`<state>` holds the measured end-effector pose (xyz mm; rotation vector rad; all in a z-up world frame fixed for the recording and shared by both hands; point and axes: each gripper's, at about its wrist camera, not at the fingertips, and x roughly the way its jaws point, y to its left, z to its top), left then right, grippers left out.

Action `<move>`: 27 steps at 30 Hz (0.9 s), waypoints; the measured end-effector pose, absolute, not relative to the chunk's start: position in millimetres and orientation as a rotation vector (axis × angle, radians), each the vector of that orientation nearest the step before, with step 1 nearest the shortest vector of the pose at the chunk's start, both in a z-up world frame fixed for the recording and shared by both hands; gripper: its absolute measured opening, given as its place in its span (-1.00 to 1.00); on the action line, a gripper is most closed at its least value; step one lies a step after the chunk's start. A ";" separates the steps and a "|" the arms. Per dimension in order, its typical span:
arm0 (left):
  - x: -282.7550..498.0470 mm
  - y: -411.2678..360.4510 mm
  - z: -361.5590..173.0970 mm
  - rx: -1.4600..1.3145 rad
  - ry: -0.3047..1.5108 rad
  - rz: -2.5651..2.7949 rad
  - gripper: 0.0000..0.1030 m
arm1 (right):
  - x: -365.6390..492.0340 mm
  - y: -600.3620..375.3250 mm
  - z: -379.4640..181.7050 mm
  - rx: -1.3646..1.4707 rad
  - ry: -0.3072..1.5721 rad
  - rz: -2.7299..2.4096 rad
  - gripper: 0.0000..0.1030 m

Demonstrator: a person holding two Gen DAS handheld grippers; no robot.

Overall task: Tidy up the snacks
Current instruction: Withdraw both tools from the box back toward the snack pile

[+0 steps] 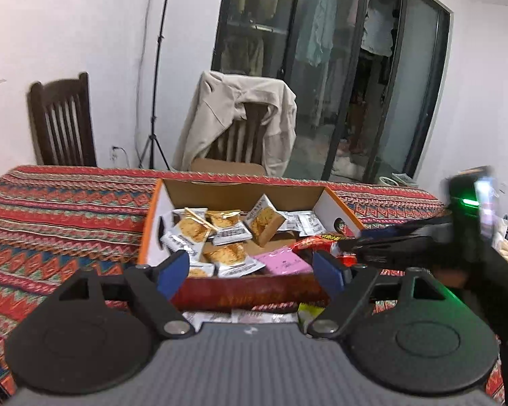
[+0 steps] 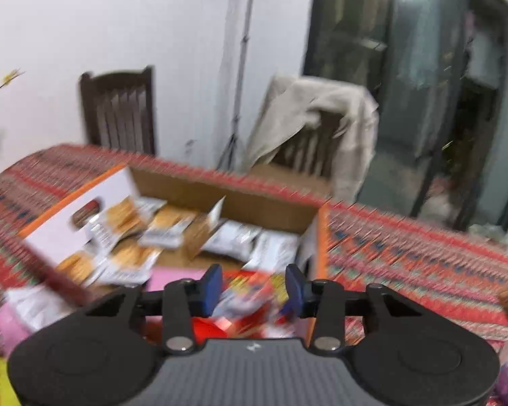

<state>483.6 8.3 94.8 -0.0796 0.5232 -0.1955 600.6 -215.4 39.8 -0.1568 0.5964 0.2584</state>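
An open cardboard box (image 1: 152, 209) with orange-edged white walls sits on the patterned tablecloth (image 1: 57, 223). Several white-and-gold cracker packets (image 1: 193, 228) and a pink packet (image 1: 281, 260) lie inside it. My left gripper (image 1: 250, 272) hovers in front of the box's near wall, open wide, with nothing between its blue pads. My right gripper (image 1: 350, 241) reaches into the box from the right. In the blurred right wrist view, a red and yellow snack packet (image 2: 250, 291) fills the gap between the right gripper's (image 2: 254, 287) pads. The same red packet (image 1: 316, 239) shows at its fingertips in the left wrist view.
A chair draped with a beige jacket (image 1: 240, 118) stands behind the table, with a dark wooden chair (image 1: 62, 121) and a light stand (image 1: 155, 101) by the wall. Loose packets (image 1: 254, 316) lie in front of the box. A pink packet (image 2: 6, 324) lies at the left.
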 end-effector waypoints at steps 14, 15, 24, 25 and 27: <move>387.4 24.6 89.4 0.007 0.424 -0.142 0.69 | 535.9 -238.6 65.8 0.020 0.538 0.314 -0.18; 377.1 25.6 87.6 0.012 0.411 -0.143 0.73 | 516.3 -239.7 72.4 -0.004 0.510 0.326 -0.06; 276.7 22.4 45.4 -0.056 0.452 -0.138 0.87 | 343.9 -251.8 66.0 -0.053 0.413 0.437 0.50; 266.1 19.8 38.9 -0.049 0.469 -0.139 0.87 | 330.0 -252.9 60.0 -0.044 0.410 0.434 0.53; 250.8 16.1 27.1 -0.022 0.496 -0.115 0.88 | 302.5 -255.0 45.1 -0.017 0.417 0.423 0.59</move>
